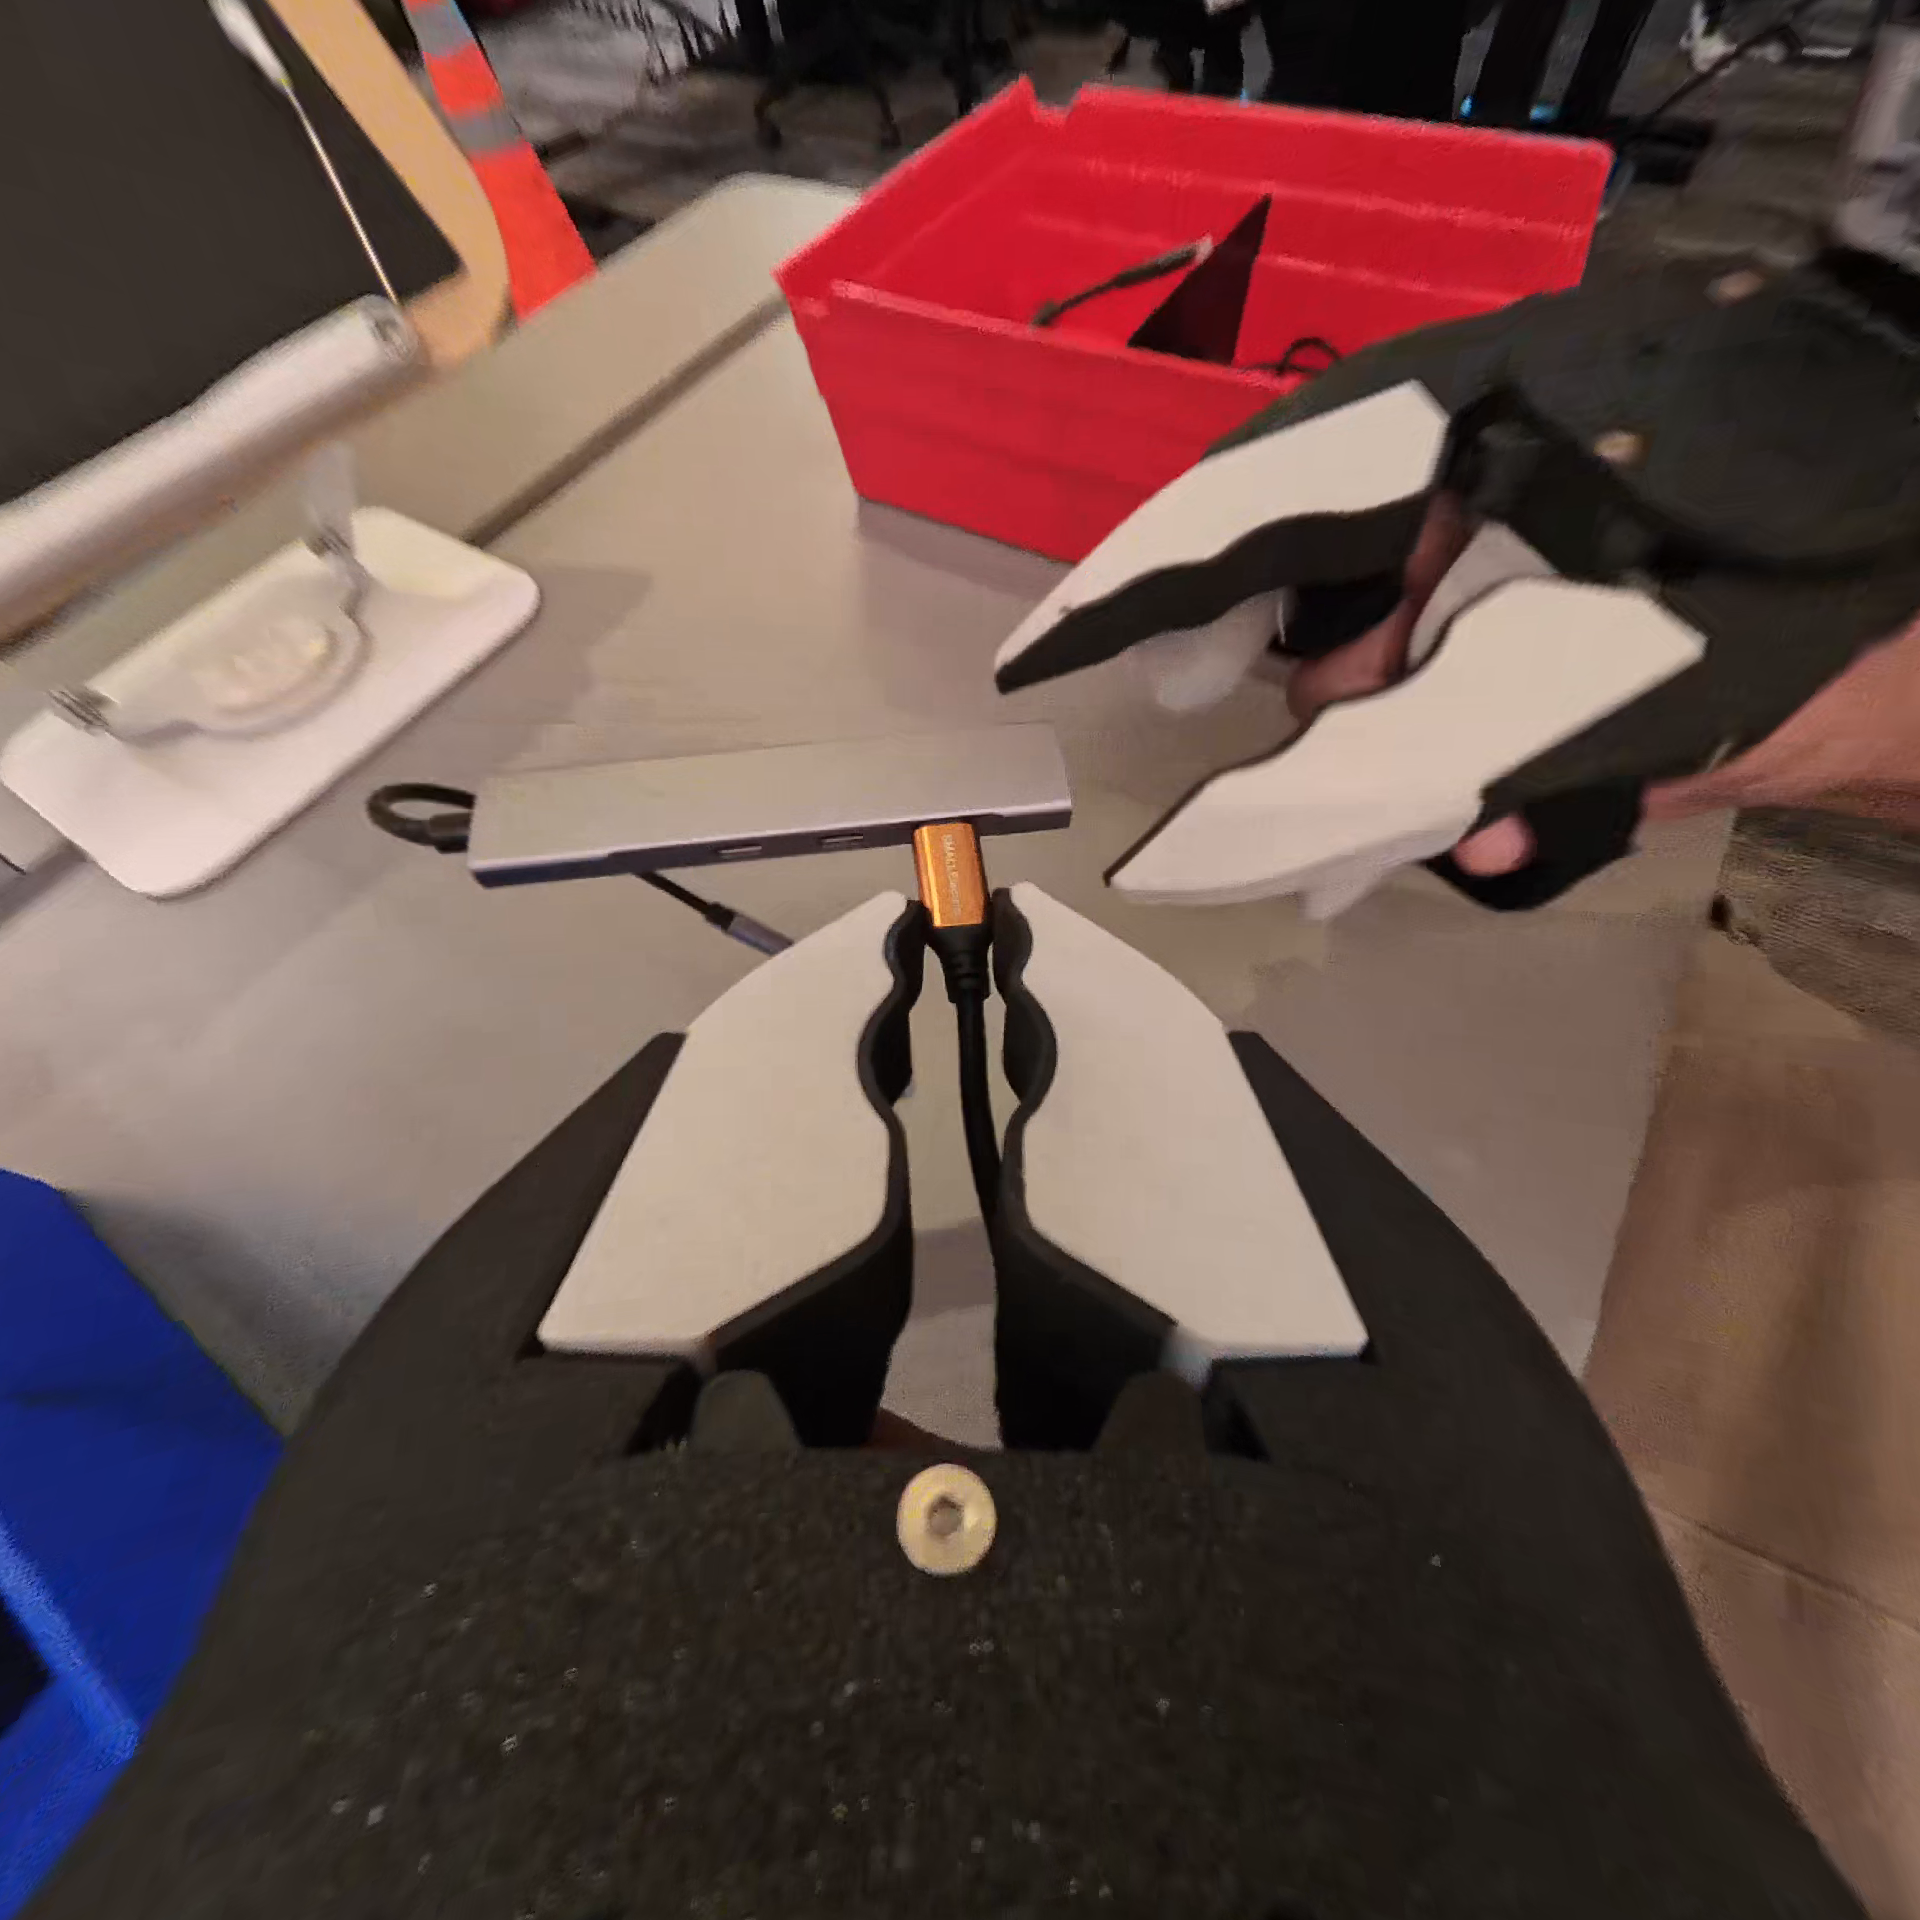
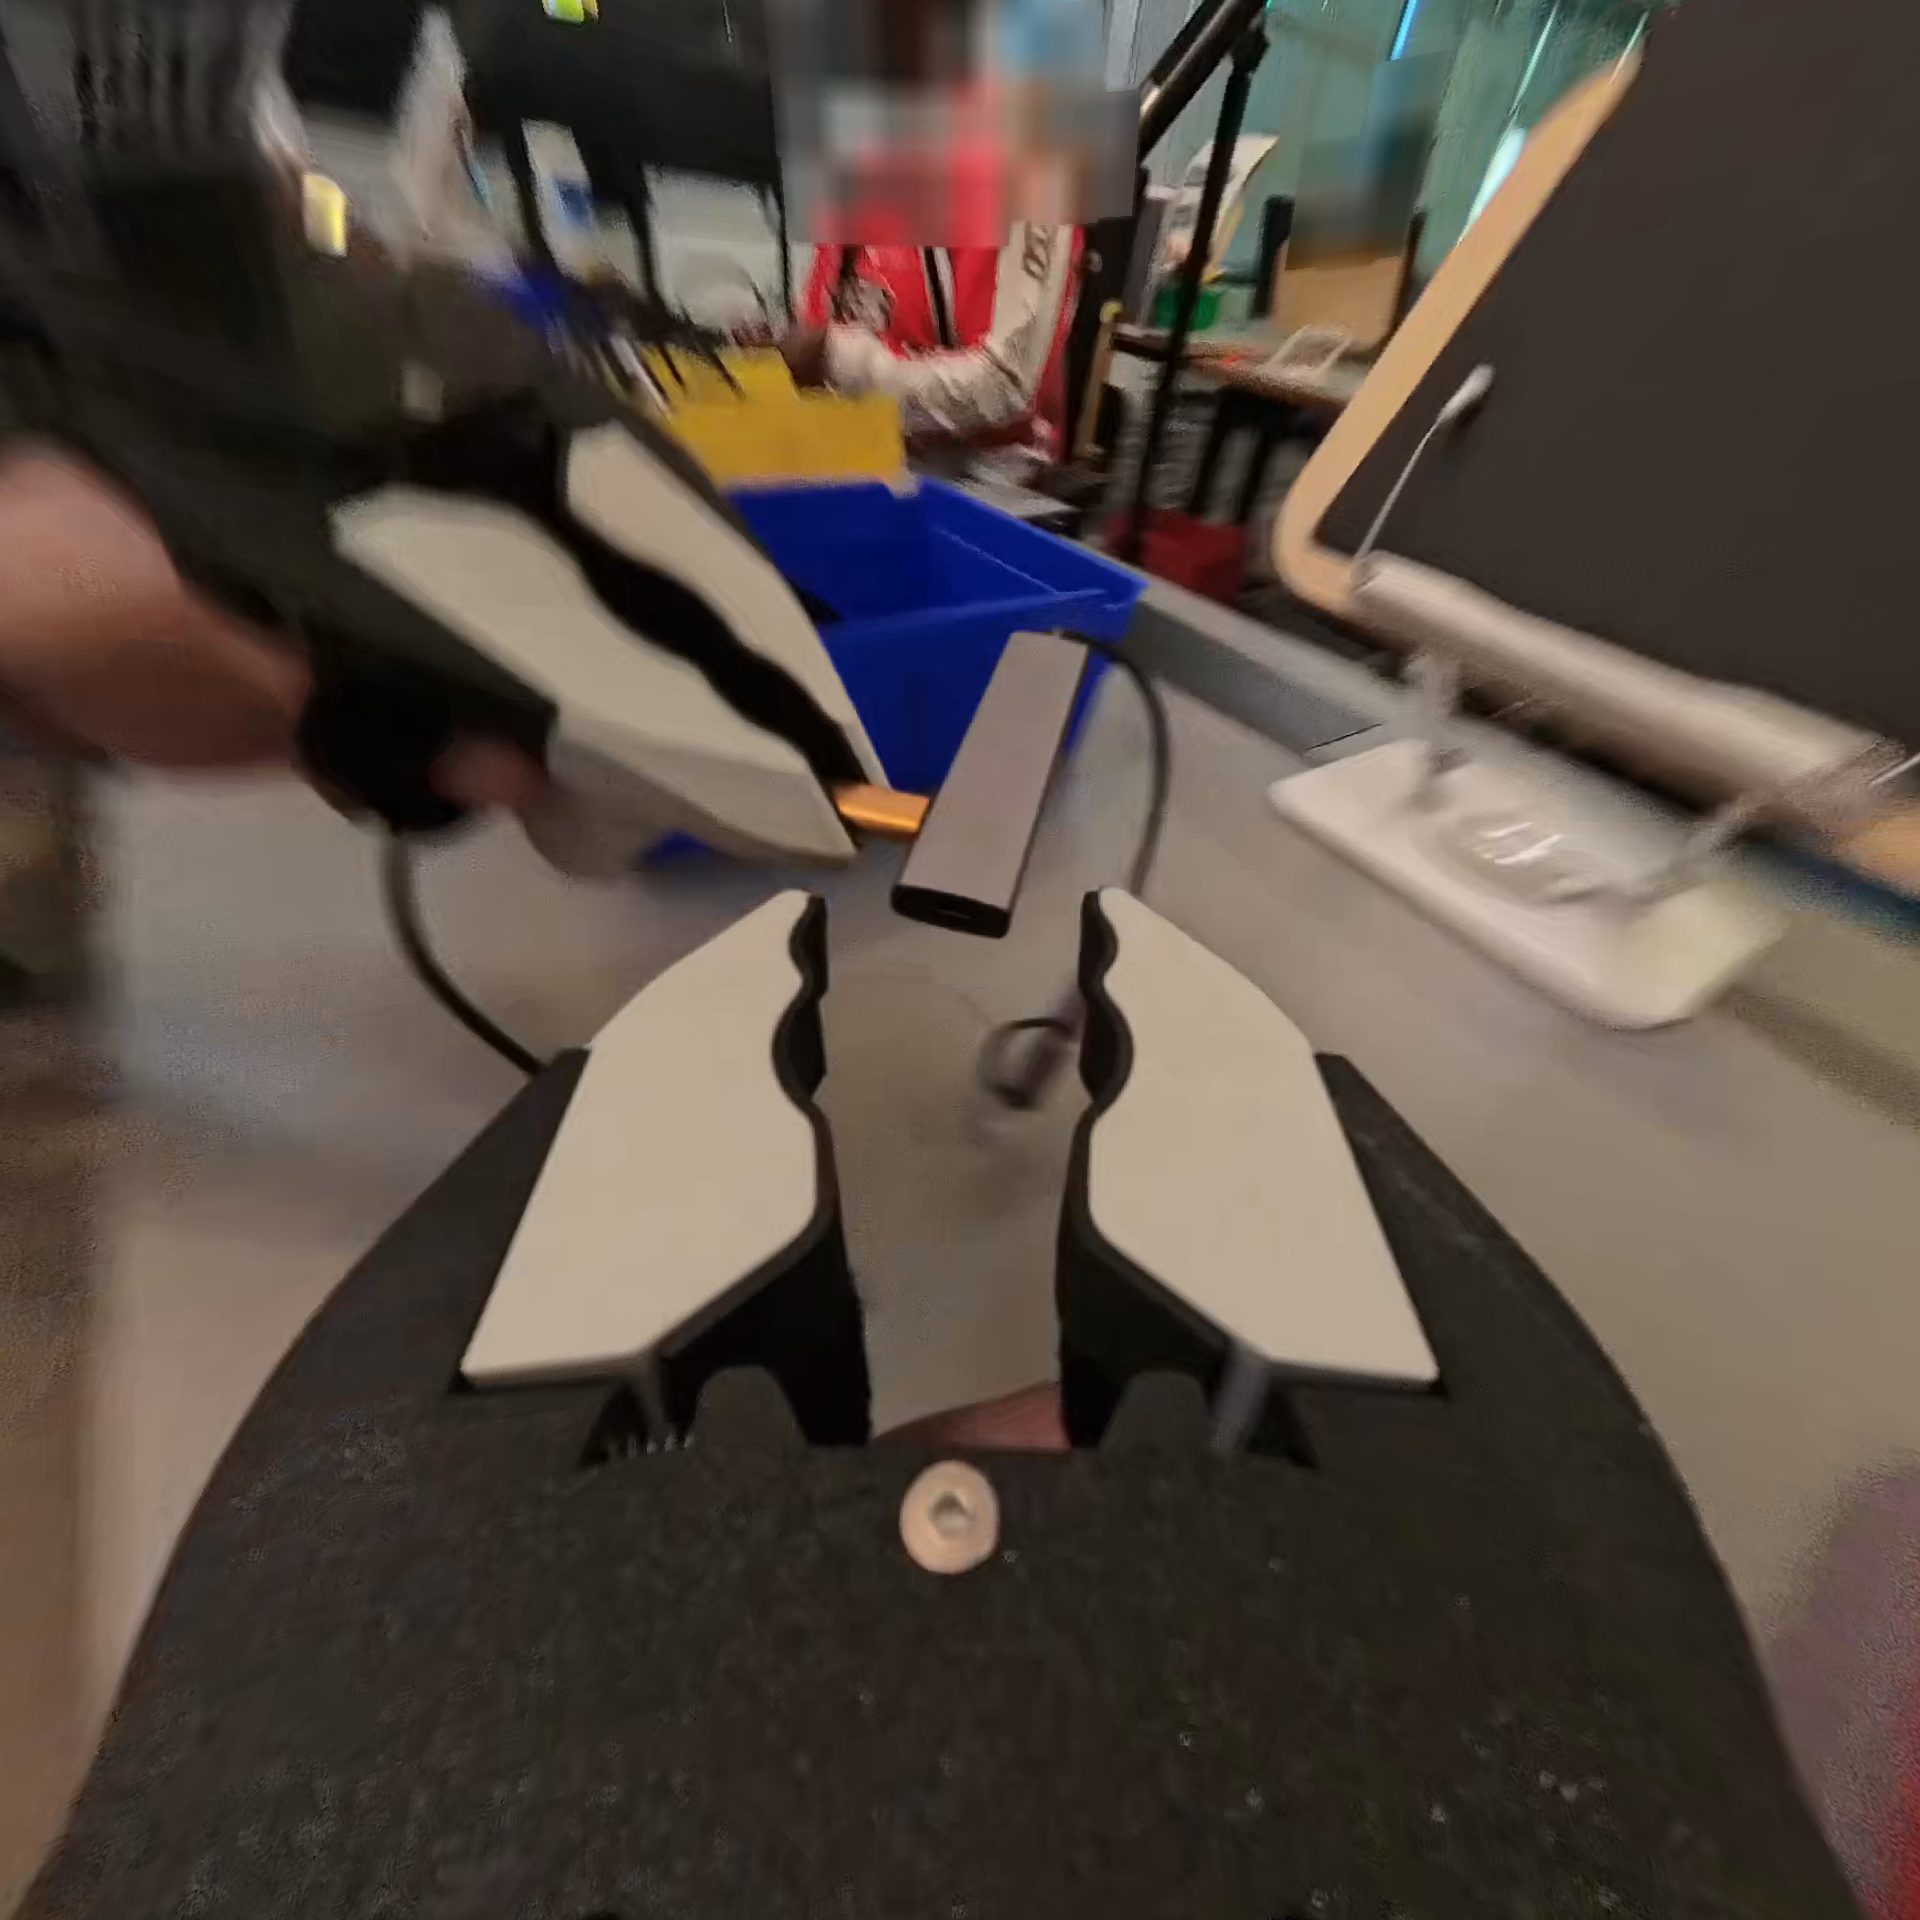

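My left gripper (image 1: 951, 904) is shut on the orange plug (image 1: 948, 873) of a black cable (image 1: 977, 1091). The plug sits in a port on the long side of a flat grey hub (image 1: 769, 805), which seems to hang just above the grey table (image 1: 675, 623). The hub's own thin cable ends in a grey plug (image 1: 743, 925) on the table. My right gripper (image 2: 951, 909) is open and empty, with the hub's near end (image 2: 997, 769) just beyond its fingertips. It shows in the left wrist view (image 1: 1060, 779), right of the hub. The left gripper (image 2: 857, 821) and orange plug (image 2: 883, 810) show left of the hub.
A red bin (image 1: 1039, 436) with cables stands at the back of the table. A blue bin (image 2: 935, 603) stands behind the hub in the right wrist view. A dark screen on a white stand (image 1: 260, 675) is at the left. An orange cone (image 1: 488, 135) stands beyond.
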The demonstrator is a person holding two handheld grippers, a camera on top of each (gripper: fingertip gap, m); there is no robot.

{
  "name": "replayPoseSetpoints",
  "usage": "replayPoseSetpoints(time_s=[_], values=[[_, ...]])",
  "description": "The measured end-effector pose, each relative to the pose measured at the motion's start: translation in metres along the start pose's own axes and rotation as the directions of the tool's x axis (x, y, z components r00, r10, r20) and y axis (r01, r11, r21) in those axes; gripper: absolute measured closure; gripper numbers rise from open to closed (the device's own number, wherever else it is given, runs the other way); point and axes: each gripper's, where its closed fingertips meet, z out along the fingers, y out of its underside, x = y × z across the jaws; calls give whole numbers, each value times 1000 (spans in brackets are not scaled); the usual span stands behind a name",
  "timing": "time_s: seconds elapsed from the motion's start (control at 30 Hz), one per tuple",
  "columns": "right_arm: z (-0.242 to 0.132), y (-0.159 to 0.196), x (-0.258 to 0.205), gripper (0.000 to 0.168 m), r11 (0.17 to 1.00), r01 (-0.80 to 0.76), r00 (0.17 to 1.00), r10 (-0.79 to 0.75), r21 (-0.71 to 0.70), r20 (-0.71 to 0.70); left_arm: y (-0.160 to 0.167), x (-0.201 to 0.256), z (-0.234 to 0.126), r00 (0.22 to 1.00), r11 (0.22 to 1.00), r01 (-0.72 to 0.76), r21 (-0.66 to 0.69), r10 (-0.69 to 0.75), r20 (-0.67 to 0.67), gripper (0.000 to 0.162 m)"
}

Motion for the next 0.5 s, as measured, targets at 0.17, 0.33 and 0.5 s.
replayPoseSetpoints(time_s=[0.17, 0.33, 0.5], values=[[11, 42, -3, 127, 684, 698, 682, -725, -212, -95, 24, 3, 14, 991, 989, 106, -105, -113, -69, 150], [17, 47, -2, 141, 586, 785, 576, -810, -201, -111, 32, 16, 20, 984, 982, 112, -153, -131, -118, 150], [16, 47, 0, 159, 482, 853, 465, -876, -197, -131, 35, 23, 24, 987, 981, 93, -169, -113, -116, 150]])
